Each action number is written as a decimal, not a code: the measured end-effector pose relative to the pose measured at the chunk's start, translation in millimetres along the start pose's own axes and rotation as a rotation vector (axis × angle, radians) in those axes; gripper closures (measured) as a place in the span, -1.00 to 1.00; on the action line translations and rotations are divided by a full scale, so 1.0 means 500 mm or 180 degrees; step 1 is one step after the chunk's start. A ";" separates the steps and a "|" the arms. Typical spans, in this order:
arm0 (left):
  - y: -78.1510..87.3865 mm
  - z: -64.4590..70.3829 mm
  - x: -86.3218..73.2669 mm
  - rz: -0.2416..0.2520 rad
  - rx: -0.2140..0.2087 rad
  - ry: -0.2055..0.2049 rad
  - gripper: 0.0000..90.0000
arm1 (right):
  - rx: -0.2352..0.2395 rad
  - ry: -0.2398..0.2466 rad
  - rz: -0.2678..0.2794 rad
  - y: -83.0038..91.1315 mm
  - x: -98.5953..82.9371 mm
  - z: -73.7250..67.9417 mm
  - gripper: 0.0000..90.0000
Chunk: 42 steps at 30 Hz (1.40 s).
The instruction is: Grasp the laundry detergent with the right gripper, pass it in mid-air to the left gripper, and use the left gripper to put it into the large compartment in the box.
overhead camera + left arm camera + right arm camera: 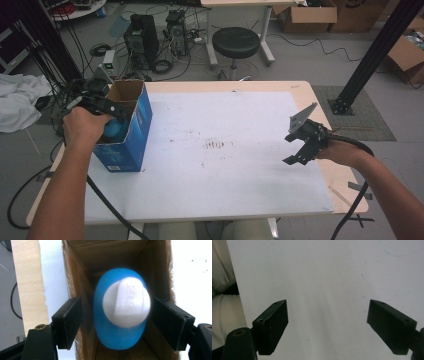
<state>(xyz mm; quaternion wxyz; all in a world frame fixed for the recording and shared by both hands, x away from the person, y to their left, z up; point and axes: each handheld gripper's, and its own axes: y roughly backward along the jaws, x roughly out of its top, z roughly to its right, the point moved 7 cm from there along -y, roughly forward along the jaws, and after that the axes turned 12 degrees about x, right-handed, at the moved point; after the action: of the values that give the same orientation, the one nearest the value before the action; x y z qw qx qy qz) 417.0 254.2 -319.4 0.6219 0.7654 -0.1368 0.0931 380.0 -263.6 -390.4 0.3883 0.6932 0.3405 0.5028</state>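
Here, blue egg-shaped object with white cap [121, 311] sits inside open blue cardboard box [125, 127], between my left gripper's [116, 323] wide jaws, untouched as far as I see. High view: right gripper [298, 148] agape above white sheet [220, 150].

Left gripper [116, 322] and right gripper [327, 327], both jaws wide apart.

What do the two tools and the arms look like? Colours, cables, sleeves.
Both tools are black with two flat, blocky jaws; brass-coloured inserts show near the jaw bases. The right tool carries a grey three-cornered plate on top, and a thick black cable trails from each, the left tool included. Forearms are bare, no sleeves visible.
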 end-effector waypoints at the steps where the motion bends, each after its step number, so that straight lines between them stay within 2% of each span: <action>1: 0.003 0.000 0.000 0.0000 -0.0013 0.0001 -0.42 | 0.0000 0.0001 -0.0005 0.000 0.000 0.000 -0.62; 10: 0.035 0.000 0.003 0.0064 -0.0022 -0.0075 -0.45 | 0.0001 0.0011 -0.0012 0.001 0.001 -0.003 -0.62; 16: 0.057 0.011 0.005 0.0070 -0.0043 -0.0135 -0.48 | -0.0003 0.0017 -0.0014 0.001 0.003 -0.005 -0.62; 29: 0.098 0.055 0.015 0.0145 -0.0081 -0.0329 -0.51 | -0.0002 0.0034 -0.0017 0.002 0.006 -0.008 -0.63; 42: 0.123 0.094 0.022 0.0042 -0.0104 -0.0458 -0.55 | 0.0001 0.0042 -0.0016 0.002 0.006 -0.009 -0.63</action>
<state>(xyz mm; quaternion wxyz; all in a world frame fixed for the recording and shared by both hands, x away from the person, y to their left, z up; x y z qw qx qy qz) 406.0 195.7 -269.0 0.6223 0.7589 -0.1877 0.0397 376.7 -260.7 -387.6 0.3873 0.6890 0.3449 0.5063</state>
